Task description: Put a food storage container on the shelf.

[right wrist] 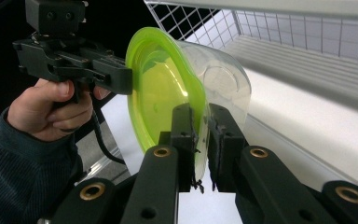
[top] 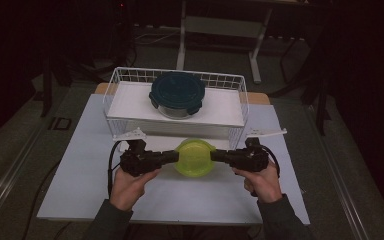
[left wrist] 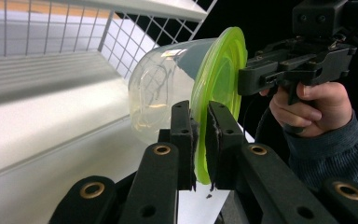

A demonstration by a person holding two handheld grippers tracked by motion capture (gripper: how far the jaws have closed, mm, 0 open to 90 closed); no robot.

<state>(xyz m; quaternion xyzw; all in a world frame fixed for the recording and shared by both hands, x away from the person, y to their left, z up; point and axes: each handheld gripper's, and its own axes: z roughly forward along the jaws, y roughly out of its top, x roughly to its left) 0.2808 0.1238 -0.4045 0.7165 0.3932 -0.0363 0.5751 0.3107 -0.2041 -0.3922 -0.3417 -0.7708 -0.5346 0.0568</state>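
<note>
White tabletop (top: pixel 80 190): my left gripper (top: pixel 172 157) and right gripper (top: pixel 215 156) clamp the green-lidded clear container (top: pixel 194 158) at nine and three o'clock; light, slippery rim.

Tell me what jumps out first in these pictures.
A clear container with a bright green lid hangs at the table's front middle, its rim pinched on either side by the left gripper and the right gripper. Behind it, a dark-lidded container sits in the white wire basket.
</note>
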